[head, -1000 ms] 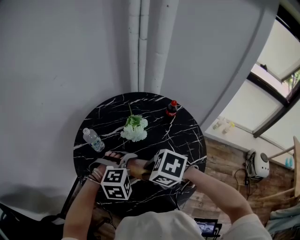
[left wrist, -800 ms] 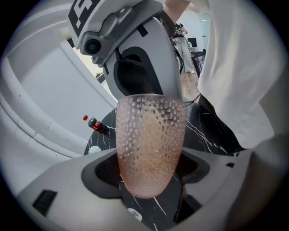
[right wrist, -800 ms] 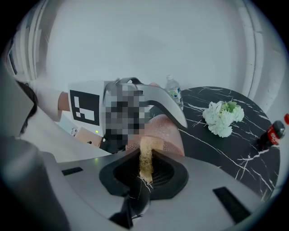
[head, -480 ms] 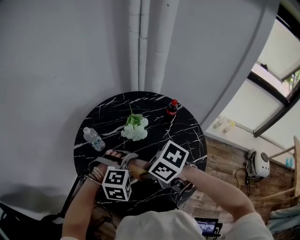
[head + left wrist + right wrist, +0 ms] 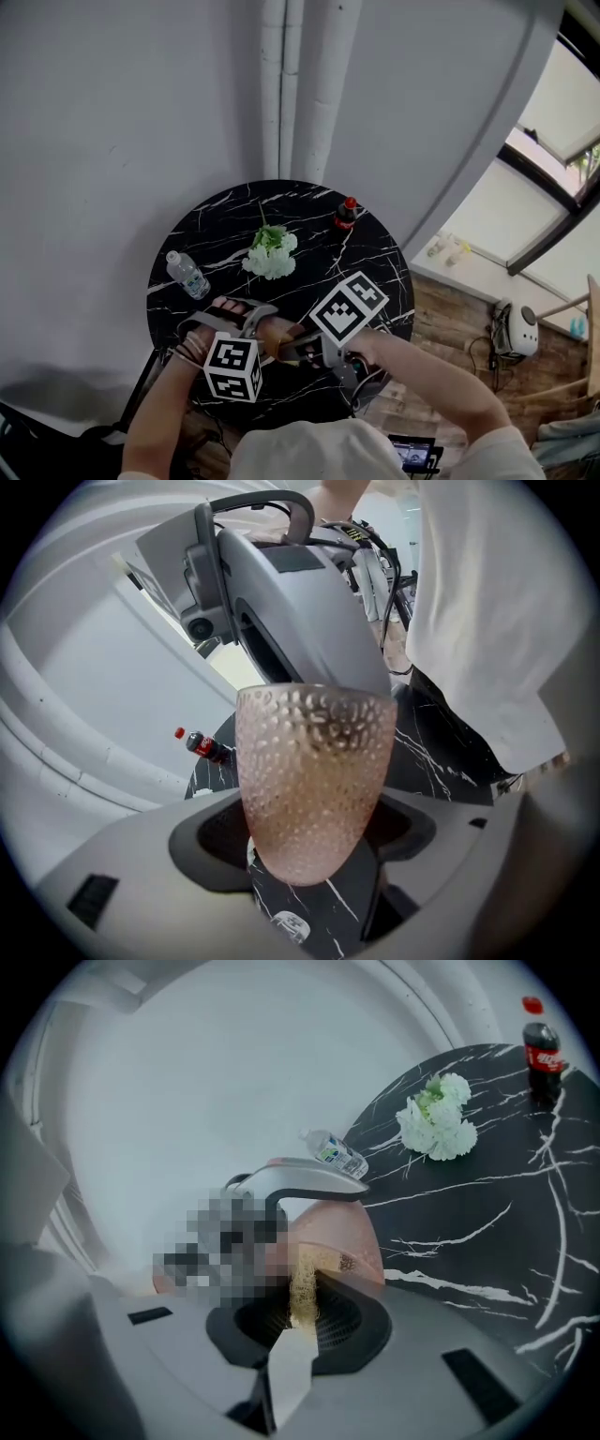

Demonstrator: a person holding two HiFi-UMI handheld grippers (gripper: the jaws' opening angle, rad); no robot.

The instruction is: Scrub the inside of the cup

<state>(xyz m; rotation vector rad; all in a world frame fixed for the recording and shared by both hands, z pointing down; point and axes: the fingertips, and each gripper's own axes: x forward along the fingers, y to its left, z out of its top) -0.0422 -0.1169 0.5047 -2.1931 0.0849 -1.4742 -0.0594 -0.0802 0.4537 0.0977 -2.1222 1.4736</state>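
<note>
A pink dimpled glass cup [image 5: 312,778] sits between the jaws of my left gripper [image 5: 314,841], which is shut on its lower part. In the head view the cup [image 5: 273,338] is held over the near edge of the table, tipped toward my right gripper. My right gripper [image 5: 294,1335] is shut on the white handle [image 5: 289,1372] of a brush. The brush's pale bristles [image 5: 303,1288] reach into the cup's mouth [image 5: 339,1239]. How deep the brush goes is hidden.
The round black marble table [image 5: 375,272] carries a white flower bunch [image 5: 270,254], a small water bottle [image 5: 187,276] at the left and a cola bottle [image 5: 346,215] at the far right. A wooden floor [image 5: 441,328] lies to the right.
My right gripper has tilted and shifted a little up and to the right, turning the brush at the cup. The left gripper and cup have barely moved.
</note>
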